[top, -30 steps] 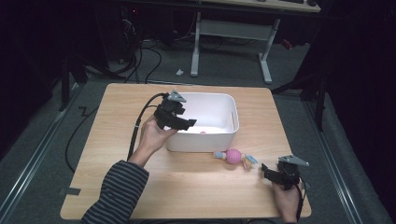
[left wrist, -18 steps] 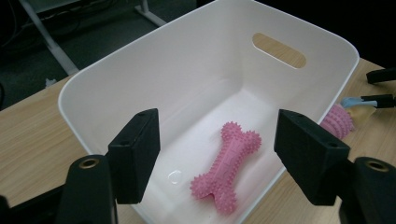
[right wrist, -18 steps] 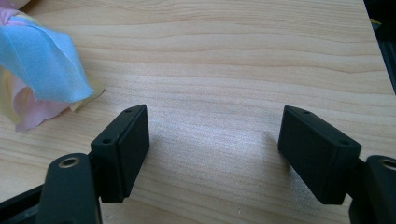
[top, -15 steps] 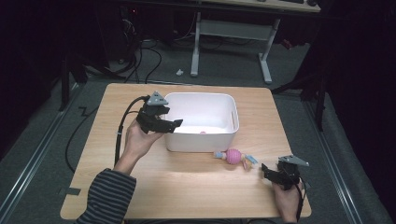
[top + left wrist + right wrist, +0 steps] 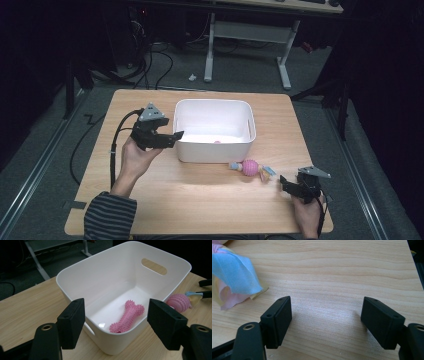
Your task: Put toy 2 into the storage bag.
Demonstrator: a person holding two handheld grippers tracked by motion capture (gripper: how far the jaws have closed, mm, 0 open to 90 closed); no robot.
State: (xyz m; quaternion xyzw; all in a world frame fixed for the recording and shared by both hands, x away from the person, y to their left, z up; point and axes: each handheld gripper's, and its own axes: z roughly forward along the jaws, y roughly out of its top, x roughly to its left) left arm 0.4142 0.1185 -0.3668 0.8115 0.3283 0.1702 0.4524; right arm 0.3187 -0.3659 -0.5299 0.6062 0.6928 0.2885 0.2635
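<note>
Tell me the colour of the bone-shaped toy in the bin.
Pink; the bone-shaped toy shows best in the left gripper view.

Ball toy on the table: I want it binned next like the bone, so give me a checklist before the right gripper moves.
1. Right gripper jaws open, nothing between them: ok.
2. Ball toy lies free on the table, beside the bin: ok.
3. Left gripper open, off the bin's side, holding nothing: ok.
4. White bin upright, with room beside the pink bone: ok.
5. Ribbon tails near the right gripper; whether they would snag: cannot tell.
</note>
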